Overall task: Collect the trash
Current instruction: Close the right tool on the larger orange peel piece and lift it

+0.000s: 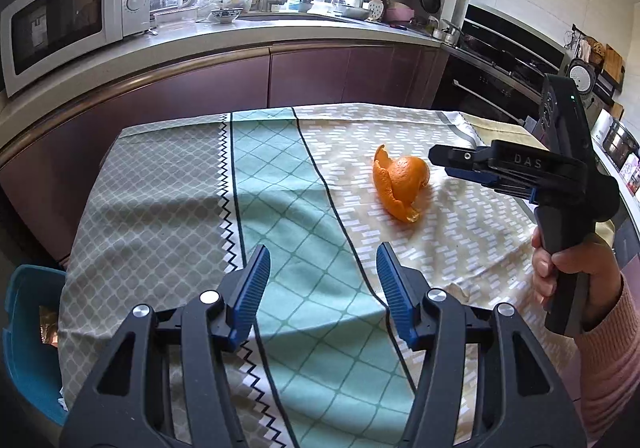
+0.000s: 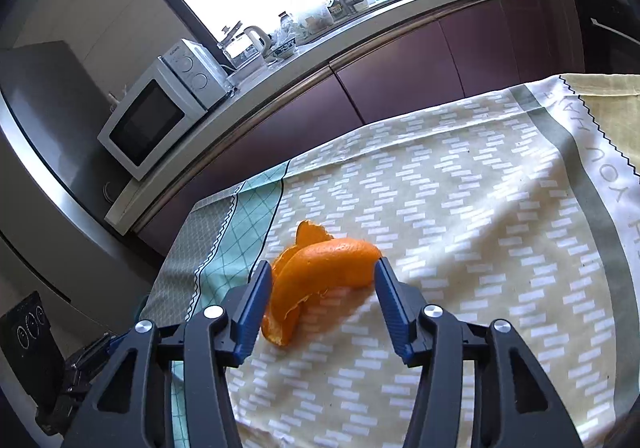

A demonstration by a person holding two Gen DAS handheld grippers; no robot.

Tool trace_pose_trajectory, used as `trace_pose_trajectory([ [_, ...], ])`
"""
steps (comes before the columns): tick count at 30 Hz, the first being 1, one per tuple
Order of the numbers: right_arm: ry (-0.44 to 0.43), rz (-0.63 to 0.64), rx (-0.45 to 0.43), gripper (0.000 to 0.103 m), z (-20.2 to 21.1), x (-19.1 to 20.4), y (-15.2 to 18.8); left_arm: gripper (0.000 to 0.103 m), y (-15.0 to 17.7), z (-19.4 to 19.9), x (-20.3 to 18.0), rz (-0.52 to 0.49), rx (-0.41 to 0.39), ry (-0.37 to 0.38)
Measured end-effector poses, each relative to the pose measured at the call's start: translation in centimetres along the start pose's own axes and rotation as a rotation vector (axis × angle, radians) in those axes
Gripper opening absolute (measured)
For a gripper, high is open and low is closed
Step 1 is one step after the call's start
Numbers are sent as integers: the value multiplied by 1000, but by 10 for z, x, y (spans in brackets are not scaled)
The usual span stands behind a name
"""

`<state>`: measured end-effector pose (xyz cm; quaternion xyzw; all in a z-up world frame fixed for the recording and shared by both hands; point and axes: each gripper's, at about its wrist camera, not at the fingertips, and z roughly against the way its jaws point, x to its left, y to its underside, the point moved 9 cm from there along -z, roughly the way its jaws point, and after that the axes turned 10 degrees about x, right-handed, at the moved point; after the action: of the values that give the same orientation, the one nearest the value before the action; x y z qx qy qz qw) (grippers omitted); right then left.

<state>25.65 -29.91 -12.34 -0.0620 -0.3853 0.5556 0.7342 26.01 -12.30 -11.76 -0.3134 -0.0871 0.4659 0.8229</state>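
Orange peel [image 1: 400, 184] lying loose on the patterned tablecloth [image 1: 280, 208]

It is one curled, bright orange piece with torn, ragged edges; a pointed flap stands up at one end and a strip curls down onto the cloth at the other. It rests on the beige section with white dashes, near the black stripe bordering the mint-green diamond panel.
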Motion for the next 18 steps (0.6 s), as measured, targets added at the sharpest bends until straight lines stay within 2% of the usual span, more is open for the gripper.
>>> trace_pose_trajectory([
  [9,-13,14,62,54,-23,-1,-4,54,-7,-18,-16,-20,27,1],
  [18,-43,43,60,42,-15,0,6,54,-15,-32,-21,-27,49,6],
])
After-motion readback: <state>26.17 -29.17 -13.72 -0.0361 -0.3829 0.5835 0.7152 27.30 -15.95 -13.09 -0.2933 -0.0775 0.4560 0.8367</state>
